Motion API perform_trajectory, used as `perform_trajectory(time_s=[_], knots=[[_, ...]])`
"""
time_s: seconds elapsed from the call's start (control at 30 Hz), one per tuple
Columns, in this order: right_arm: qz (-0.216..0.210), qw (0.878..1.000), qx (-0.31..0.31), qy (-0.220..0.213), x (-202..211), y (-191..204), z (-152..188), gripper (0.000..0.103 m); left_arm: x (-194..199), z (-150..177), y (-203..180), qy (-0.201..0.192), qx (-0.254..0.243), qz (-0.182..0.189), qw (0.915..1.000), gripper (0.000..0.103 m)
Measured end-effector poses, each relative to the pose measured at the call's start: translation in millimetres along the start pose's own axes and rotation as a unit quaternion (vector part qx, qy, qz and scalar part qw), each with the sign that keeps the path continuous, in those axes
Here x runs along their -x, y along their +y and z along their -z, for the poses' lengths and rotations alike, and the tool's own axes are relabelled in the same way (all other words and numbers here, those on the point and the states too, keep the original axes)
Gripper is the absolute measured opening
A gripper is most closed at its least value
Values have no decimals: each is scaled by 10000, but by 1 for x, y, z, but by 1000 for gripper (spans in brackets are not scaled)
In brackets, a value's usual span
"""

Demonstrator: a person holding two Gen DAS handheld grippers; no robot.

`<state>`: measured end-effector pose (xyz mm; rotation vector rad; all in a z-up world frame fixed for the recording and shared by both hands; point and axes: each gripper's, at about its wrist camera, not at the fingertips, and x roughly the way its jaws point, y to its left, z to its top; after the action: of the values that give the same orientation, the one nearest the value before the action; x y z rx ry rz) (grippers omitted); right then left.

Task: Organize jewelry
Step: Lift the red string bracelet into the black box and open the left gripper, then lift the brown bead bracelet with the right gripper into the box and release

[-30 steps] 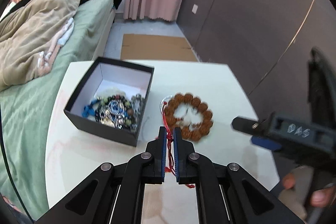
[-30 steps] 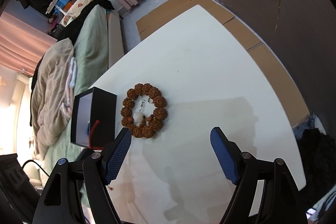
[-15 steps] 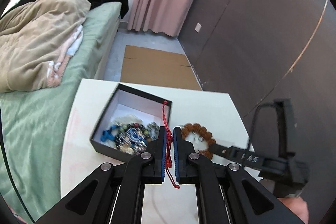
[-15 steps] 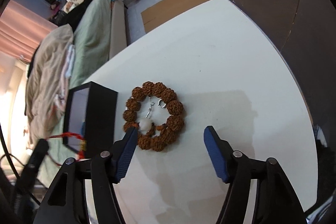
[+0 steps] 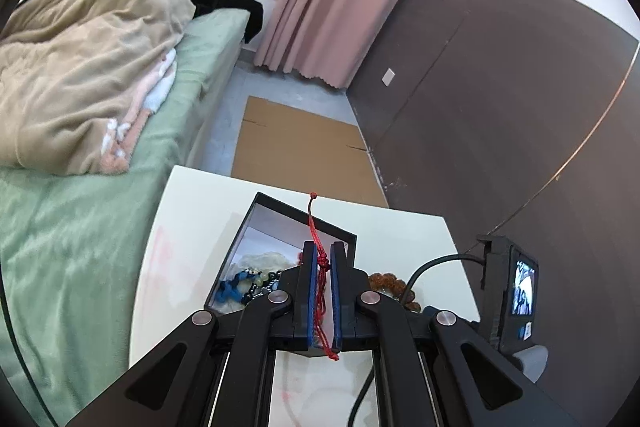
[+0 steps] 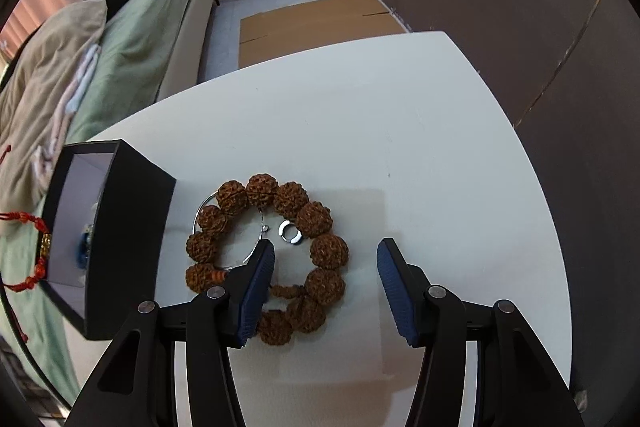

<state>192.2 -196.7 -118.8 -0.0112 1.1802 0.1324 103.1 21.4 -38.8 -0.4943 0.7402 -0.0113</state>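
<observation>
My left gripper [image 5: 323,259] is shut on a red string bracelet [image 5: 319,269] and holds it above the near wall of the open black box [image 5: 294,215], which holds several beaded pieces [image 5: 244,285]. In the right wrist view the red bracelet [image 6: 34,251] hangs at the far left beside the box [image 6: 132,227]. My right gripper [image 6: 326,259] is open just above the brown bead bracelet [image 6: 316,251] on the white table [image 6: 400,147]. A small silver ring [image 6: 290,231] and a thin silver hoop [image 6: 240,223] lie inside the bead loop.
A bed with a green sheet and beige blanket [image 5: 80,67] runs along the table's left side. Flat cardboard [image 5: 296,147] lies on the floor beyond the table. A dark wall [image 5: 480,107] stands to the right. The right gripper's camera unit [image 5: 508,291] is at the left view's right edge.
My left gripper has lifted the red bracelet off the table and carried it left, over the box. My right gripper has come down and closer over the brown bead bracelet.
</observation>
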Motion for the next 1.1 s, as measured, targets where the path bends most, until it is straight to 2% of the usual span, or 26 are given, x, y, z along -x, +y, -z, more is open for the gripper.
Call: perform_trajectory(time_s=[0.03, 0.1, 0.13, 0.17, 0.2, 0.23, 0.27, 0.3, 0.33, 0.47, 0.6, 0.8, 0.93, 1.07, 1.1], knots=[[25, 10000, 17, -22, 0, 1, -1, 55, -2, 0, 1, 19, 44, 44, 10000, 6], [119, 9999, 62, -76, 0, 2, -1, 46, -5, -2, 2, 25, 112, 156, 9998, 7], [226, 9996, 107, -111, 0, 4, -2, 35, -7, -3, 2, 39, 133, 270, 9995, 10], [186, 9997, 124, -137, 1, 4, -2, 24, -9, -5, 2, 75, 138, 282, 9995, 16], [98, 9998, 99, -125, 1, 3, -3, 23, -10, -6, 2, 110, 146, 232, 9996, 23], [28, 9999, 39, -110, 1, 2, -3, 21, -10, -7, 3, 116, 176, 165, 9996, 43], [-85, 9999, -38, -102, 1, -1, -3, 20, -9, -8, 5, 71, 226, 139, 9996, 52], [-260, 9995, -145, -94, 2, -4, -4, 20, -6, -8, 8, -52, 320, 126, 9994, 69], [-457, 9986, -253, -119, 4, -7, -5, 20, -3, -9, 10, -159, 386, 122, 9991, 77], [-1250, 9900, -536, -383, 22, -14, -9, 20, 0, -13, 16, -250, 417, 18, 9988, 80], [-1791, 9792, -679, -664, 41, -17, -8, 20, -3, -14, 23, -216, 493, -73, 9985, 80], [-2343, 9618, -683, -1238, 70, -10, -6, 20, 2, -17, 33, -391, 590, -195, 9973, 80], [-2846, 9419, -666, -1657, 88, 0, -10, 20, 5, -18, 40, -508, 663, -324, 9960, 80], [-3451, 9195, -615, -1780, 100, 17, -11, 20, 6, -18, 44, -518, 630, -479, 9955, 80], [-3706, 9101, -597, -1756, 101, 22, -11, 20, 7, -18, 45, -533, 632, -496, 9953, 80]])
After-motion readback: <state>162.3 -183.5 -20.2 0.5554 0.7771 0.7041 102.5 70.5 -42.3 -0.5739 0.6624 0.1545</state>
